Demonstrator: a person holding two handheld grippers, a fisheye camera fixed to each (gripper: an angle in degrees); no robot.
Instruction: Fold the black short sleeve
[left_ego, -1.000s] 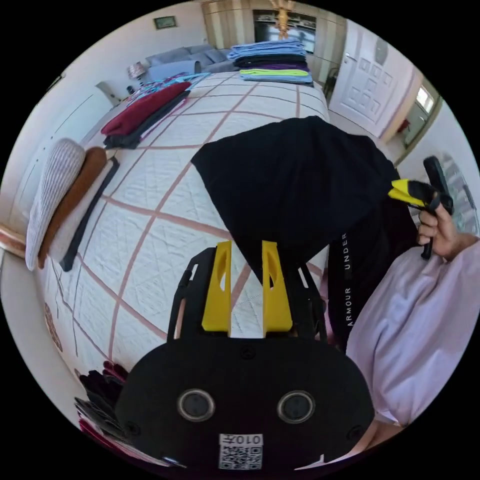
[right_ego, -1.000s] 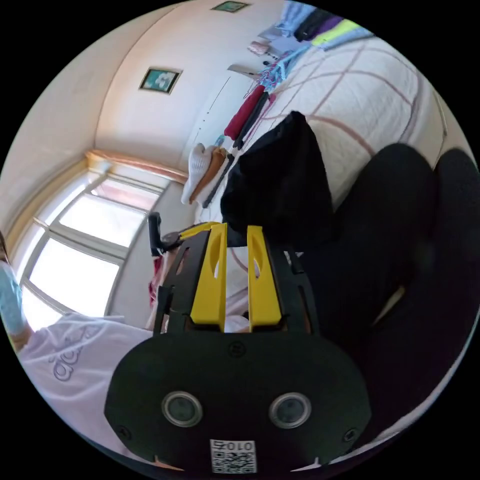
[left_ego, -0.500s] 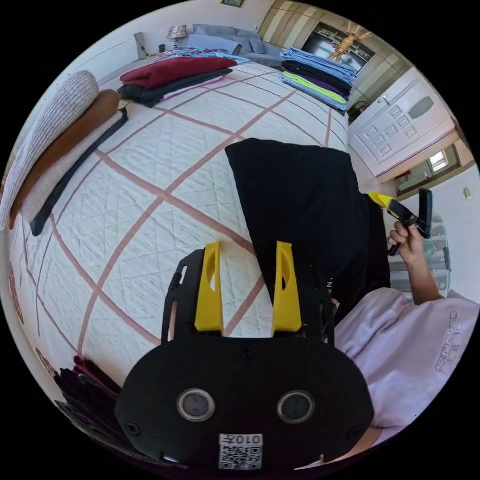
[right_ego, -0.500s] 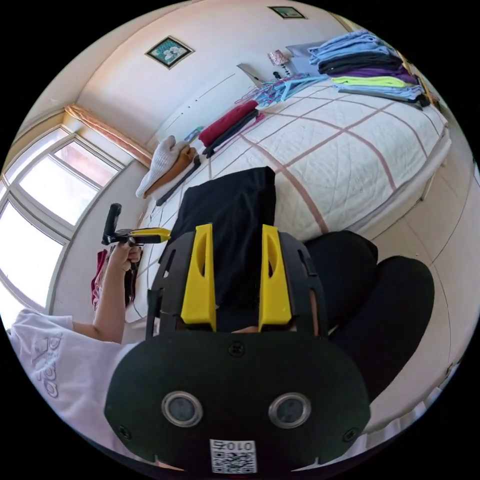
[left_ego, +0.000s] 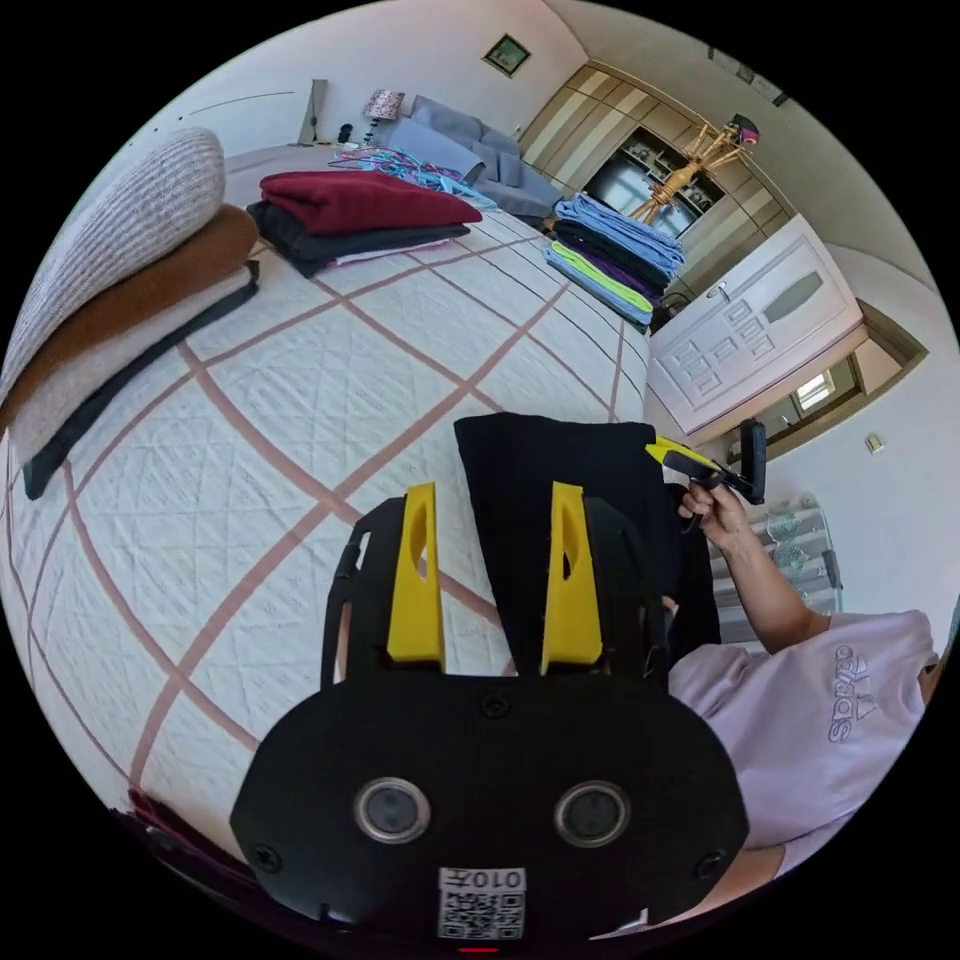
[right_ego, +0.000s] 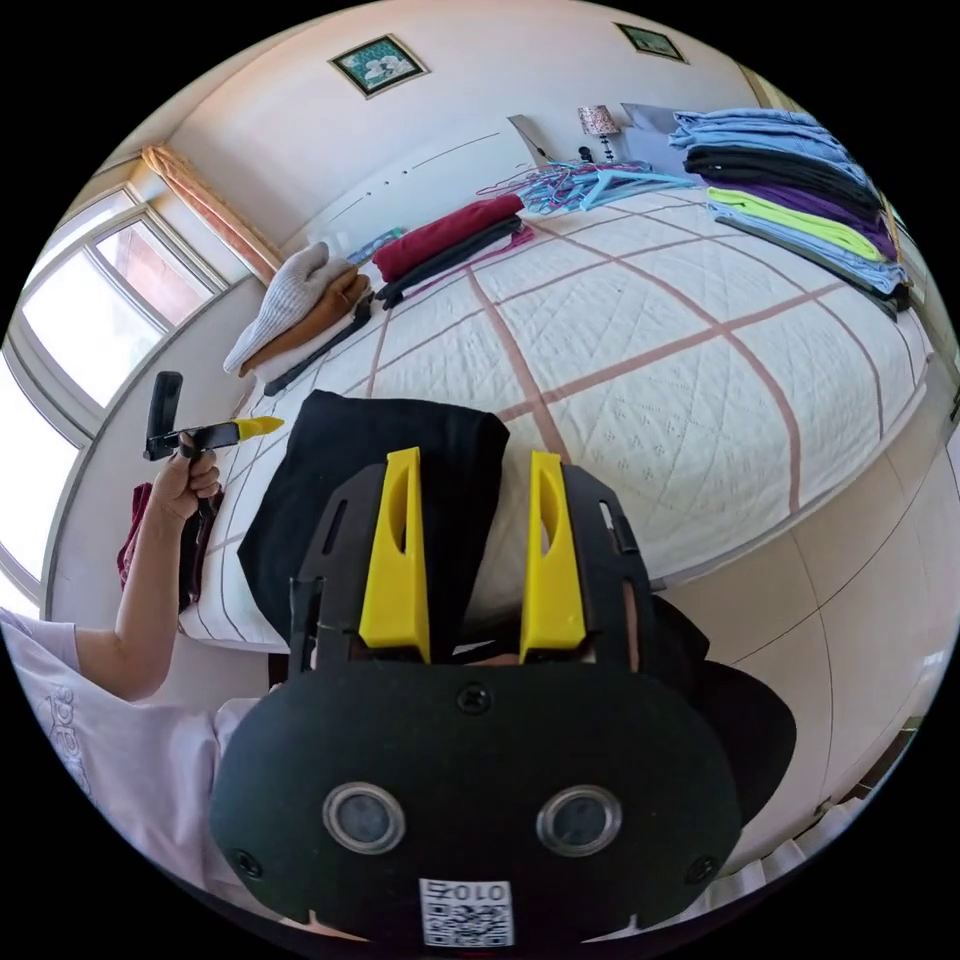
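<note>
The black short sleeve (left_ego: 575, 470) lies folded into a narrow rectangle on the quilted bed (left_ego: 330, 390), at the edge nearest the person. My left gripper (left_ego: 492, 492) hovers above its left side, jaws open and holding nothing. In the right gripper view the black short sleeve (right_ego: 350, 460) sits just beyond my right gripper (right_ego: 475, 457), which is open and empty above the shirt's right edge. A hand holds the right gripper (left_ego: 690, 462) beside the shirt's far right corner. The left gripper (right_ego: 235, 430) is raised off the shirt's left side.
Folded stacks stand on the bed: maroon and black clothes (left_ego: 350, 205), a blue, black, purple and green pile (left_ego: 615, 255), knit items (left_ego: 120, 250) at the left. Hangers (right_ego: 590, 180) lie at the far end. A white door (left_ego: 750, 330) and floor (right_ego: 850, 600) flank the bed.
A second ago both grippers held the shirt up by its corners. Their jaws have opened, the shirt has dropped flat on the bed, and both hands have drawn back.
</note>
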